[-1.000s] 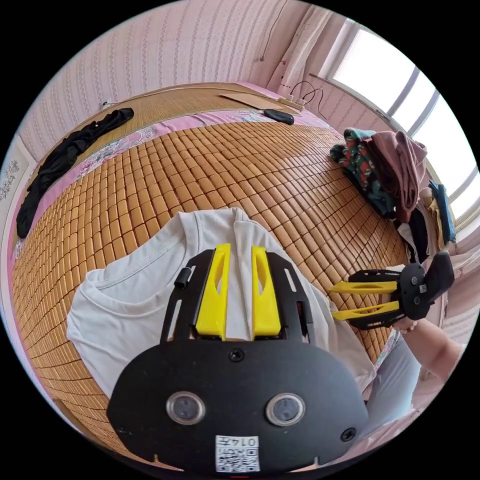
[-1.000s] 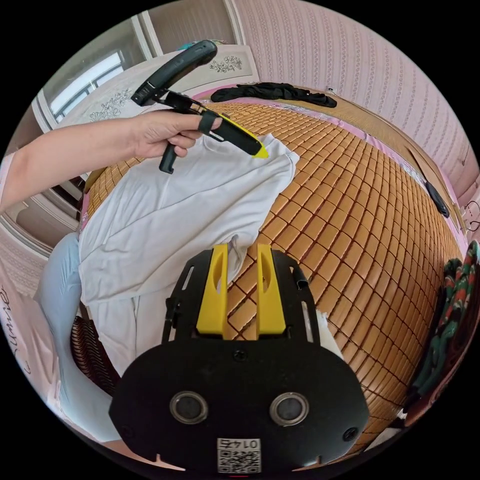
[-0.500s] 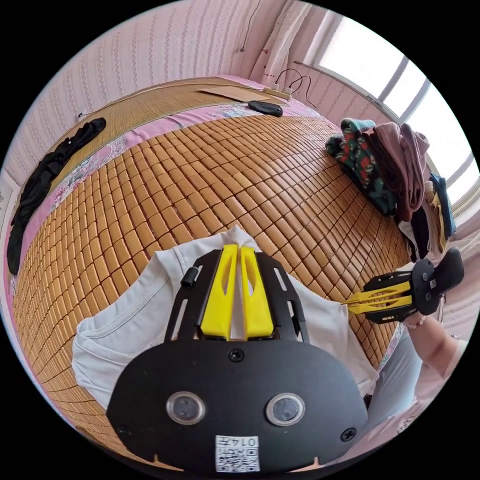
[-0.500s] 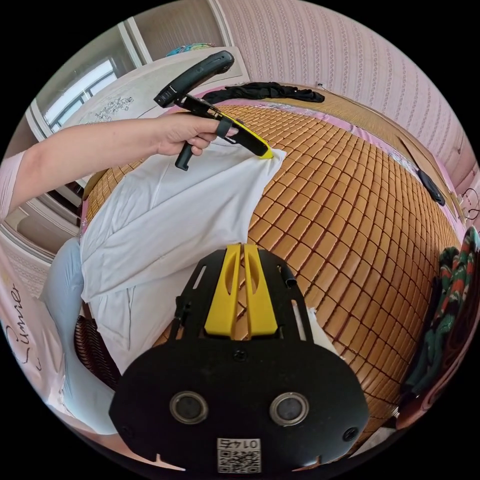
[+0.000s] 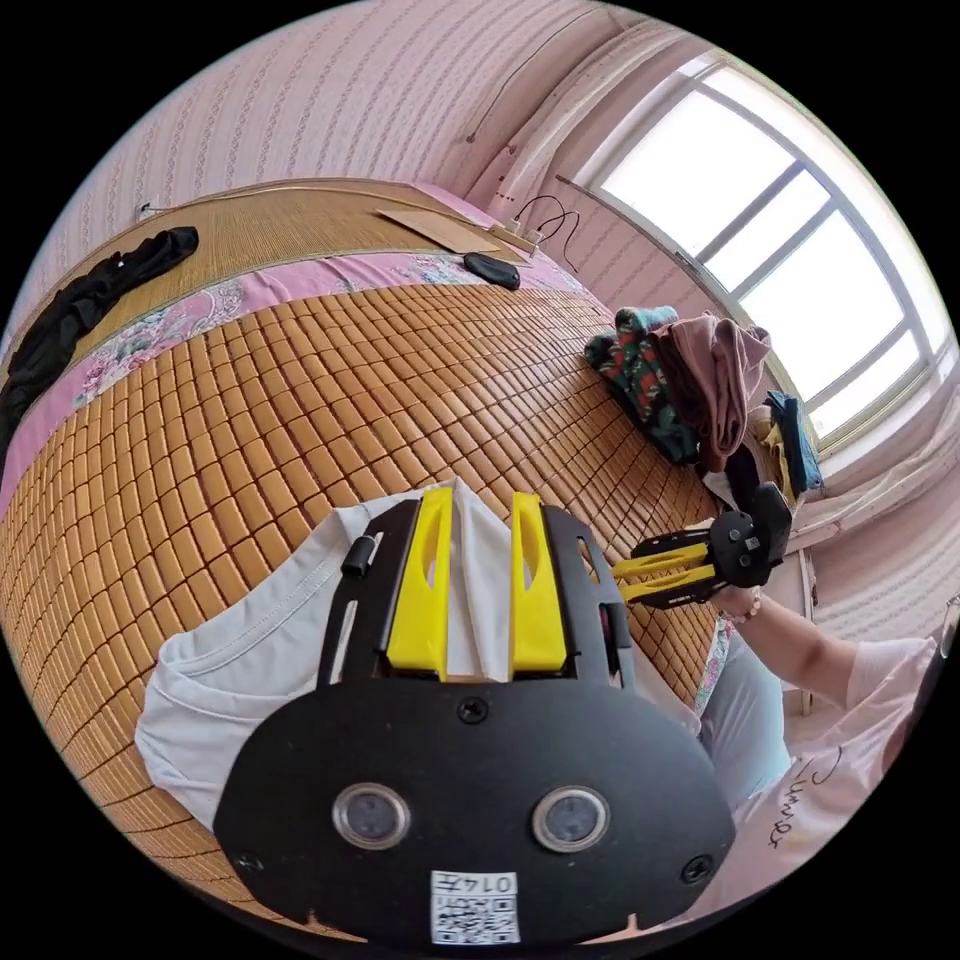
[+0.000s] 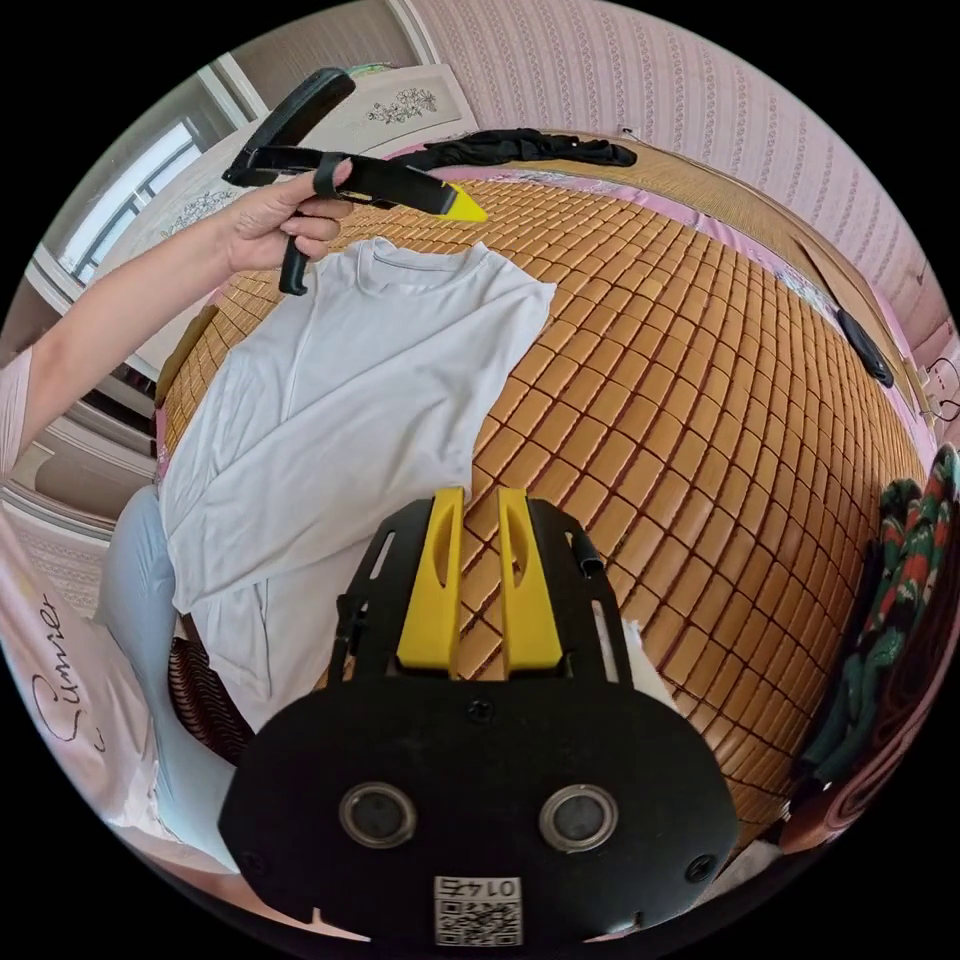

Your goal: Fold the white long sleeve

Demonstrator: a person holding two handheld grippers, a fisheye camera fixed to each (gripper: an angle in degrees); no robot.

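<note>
On the bamboo mat [image 6: 700, 420], I am lifting both grippers, left gripper [image 5: 476, 580] and right gripper [image 6: 480, 580], jaws now apart, off the white long sleeve [image 6: 350, 400], its fold just laid.

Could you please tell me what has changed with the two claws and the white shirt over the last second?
The left claw shut on the shirt's shoulder fold half a second ago, has since opened and lifted clear, and the shirt now lies flat on the mat. The right claw closed on nothing and has reopened beside the shirt's edge. The black garment and the clothes pile stayed put.
</note>
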